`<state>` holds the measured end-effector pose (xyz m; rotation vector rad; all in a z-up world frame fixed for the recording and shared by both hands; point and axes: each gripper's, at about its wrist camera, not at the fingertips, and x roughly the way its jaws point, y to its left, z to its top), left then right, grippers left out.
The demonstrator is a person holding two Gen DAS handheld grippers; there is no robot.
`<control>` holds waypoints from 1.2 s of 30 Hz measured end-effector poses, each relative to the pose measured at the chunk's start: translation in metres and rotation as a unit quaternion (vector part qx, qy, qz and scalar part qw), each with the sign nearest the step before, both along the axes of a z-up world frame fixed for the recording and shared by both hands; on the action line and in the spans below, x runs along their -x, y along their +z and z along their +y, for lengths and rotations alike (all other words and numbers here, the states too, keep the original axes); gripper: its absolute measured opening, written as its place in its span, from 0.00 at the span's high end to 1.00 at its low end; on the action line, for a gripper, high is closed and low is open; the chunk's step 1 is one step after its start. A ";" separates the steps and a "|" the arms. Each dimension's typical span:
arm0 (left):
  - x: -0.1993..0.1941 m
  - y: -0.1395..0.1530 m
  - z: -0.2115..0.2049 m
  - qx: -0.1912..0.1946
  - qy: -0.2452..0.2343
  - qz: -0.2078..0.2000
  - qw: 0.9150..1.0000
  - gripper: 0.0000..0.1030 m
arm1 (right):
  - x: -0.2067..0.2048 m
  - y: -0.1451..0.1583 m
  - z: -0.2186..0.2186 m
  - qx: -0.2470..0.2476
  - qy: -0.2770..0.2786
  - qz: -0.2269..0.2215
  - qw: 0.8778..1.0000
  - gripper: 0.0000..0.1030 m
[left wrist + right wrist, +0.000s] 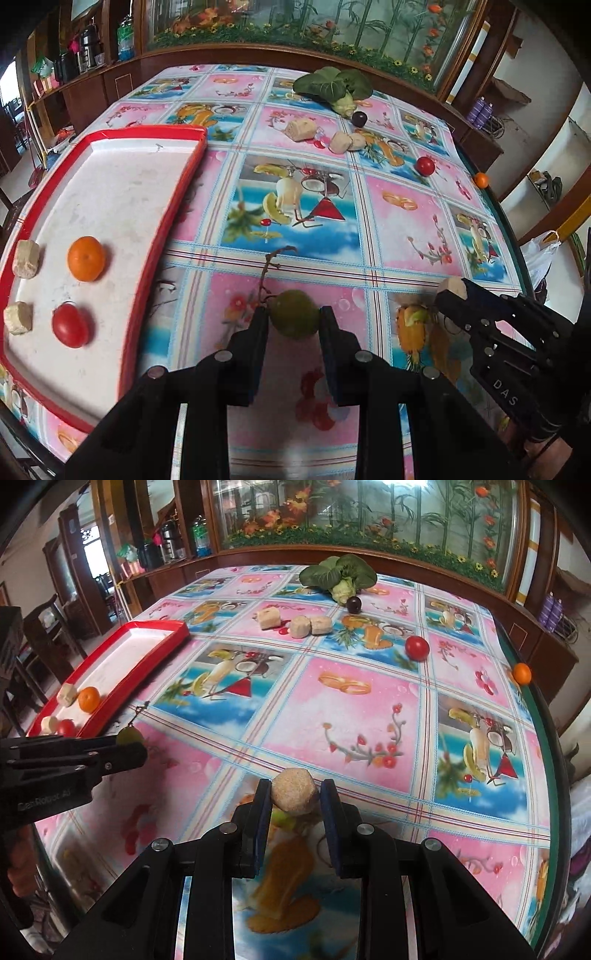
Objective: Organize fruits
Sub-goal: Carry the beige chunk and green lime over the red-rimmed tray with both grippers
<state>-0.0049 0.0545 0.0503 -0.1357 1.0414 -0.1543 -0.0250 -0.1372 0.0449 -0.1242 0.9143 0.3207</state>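
Two grippers hung over the table [369,709], each with its fingers closed on something. The left gripper [293,321] pinched a green round fruit [294,314] with a twiggy stem rising from it, held above the patterned tablecloth just right of the red-rimmed tray [177,206]. The right gripper [294,797] clamped a beige, rough-skinned ball-shaped piece [294,791] between its blue-padded fingers [263,812], also clear of the cloth. Inside the tray, near its closer end, lay a red tomato [71,325], an orange [86,258] and two pale beige chunks [26,258], all a little apart from one another on the white floor of the tray. Farther across the table sat three more beige chunks [300,627], two of them touching, and another red tomato [417,648] to their right. A small orange [522,673] rested at the right edge of the table. Beyond these, a dark plum-like fruit [354,603] lay just beside a leafy green vegetable [340,576] near the far side.
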 end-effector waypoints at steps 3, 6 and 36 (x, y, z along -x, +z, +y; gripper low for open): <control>0.003 0.006 0.009 -0.005 0.000 -0.009 1.000 0.70 | 0.003 0.006 0.010 -0.003 0.002 -0.006 1.000 0.74; 0.006 0.012 0.022 0.001 0.008 -0.015 1.000 0.70 | 0.005 0.015 0.025 0.000 0.012 -0.017 1.000 0.75; -0.037 0.014 0.196 -0.035 0.152 -0.031 0.987 0.70 | -0.057 0.041 0.213 -0.026 0.133 -0.036 0.990 0.75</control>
